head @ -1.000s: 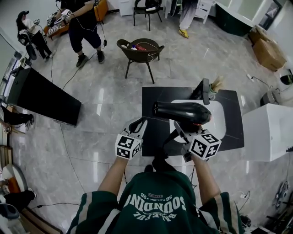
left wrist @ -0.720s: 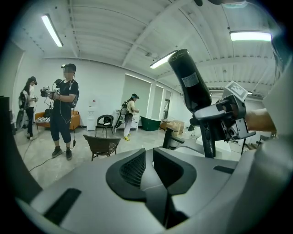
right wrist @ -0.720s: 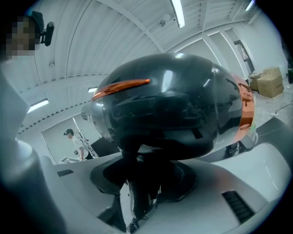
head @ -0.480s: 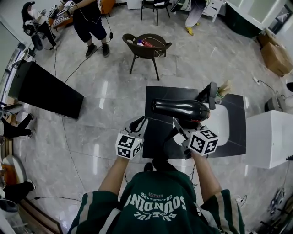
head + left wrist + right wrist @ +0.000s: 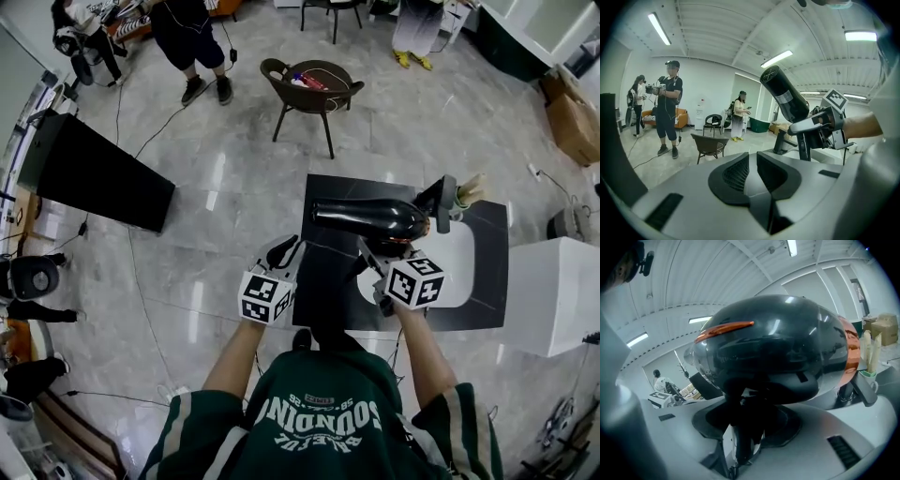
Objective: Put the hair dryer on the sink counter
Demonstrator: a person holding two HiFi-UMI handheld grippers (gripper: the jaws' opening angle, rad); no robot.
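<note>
Clearly the right hand-held gripper is clamped on the handle of the hair dryer, which hangs above the tabletop near its far edge. Held by the handle alone, it could twist, clip the tap or slide into the basin, which looks empty. A cup at the far edge holds pale sticks. The left hand-held gripper is closed, empty

A glossy grey tiled floor spreads through the room. A dark round-seated chair stands out in the open floor. A long black panel stands toward the left edge, a white cabinet sits at the right edge, and a cardboard box is near the far right corner. An orange sofa sits against white walls. Strip lights glow on the ribbed ceiling.
</note>
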